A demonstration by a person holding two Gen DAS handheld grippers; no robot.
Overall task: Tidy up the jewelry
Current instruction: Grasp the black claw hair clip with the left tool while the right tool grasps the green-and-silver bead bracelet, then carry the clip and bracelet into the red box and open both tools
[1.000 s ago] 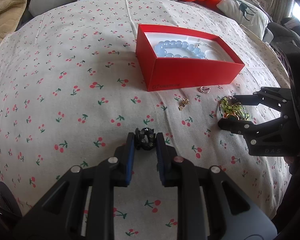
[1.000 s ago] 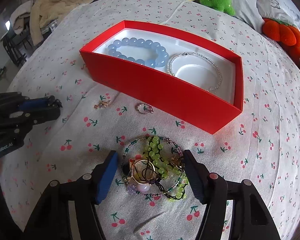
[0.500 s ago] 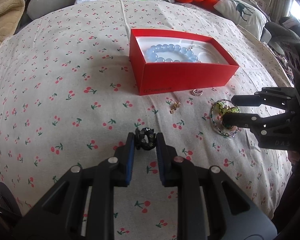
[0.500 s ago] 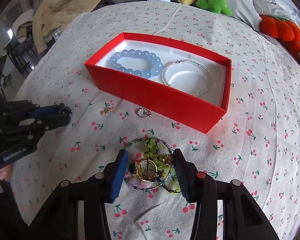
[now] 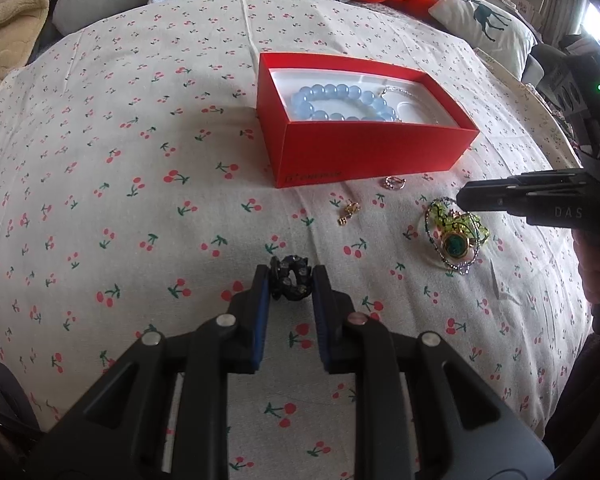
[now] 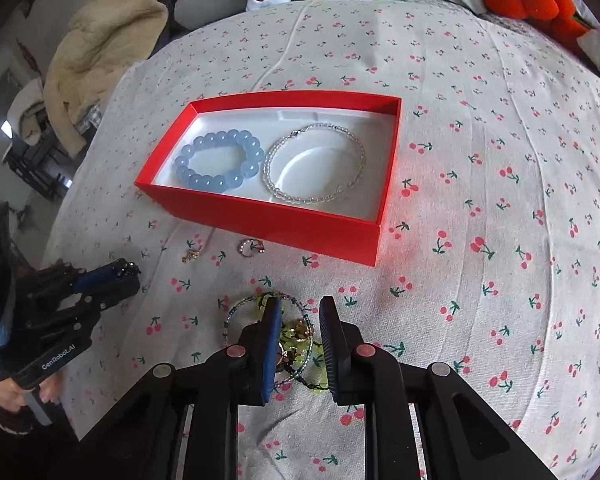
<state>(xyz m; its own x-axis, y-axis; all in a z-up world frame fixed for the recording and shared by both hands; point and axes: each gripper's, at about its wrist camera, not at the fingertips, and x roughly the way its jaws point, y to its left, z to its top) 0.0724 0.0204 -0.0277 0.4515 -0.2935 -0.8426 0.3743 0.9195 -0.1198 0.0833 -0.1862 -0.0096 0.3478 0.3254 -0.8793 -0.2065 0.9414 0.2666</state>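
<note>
Black beaded ring (image 5: 291, 283) clamped between left gripper (image 5: 290, 285) pads, above cherry-print cloth (image 5: 140, 200). Right gripper (image 6: 299, 334) narrowly parted astride green-and-gold bracelet tangle (image 6: 290, 340) on cloth; grasp unconfirmed. Advise lifting level, releasing low inside red cardboard box (image 6: 260, 220) beside blue bead bracelet (image 6: 219, 159).

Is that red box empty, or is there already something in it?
Not empty. The open red box holds a blue bead bracelet and a clear bead bracelet, side by side on its white liner.

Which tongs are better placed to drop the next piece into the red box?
Probably the left tongs: they are shut on the black ring, clear to carry it to the red box. The right tongs are only straddling the bracelet pile, which lies on the cloth.
</note>
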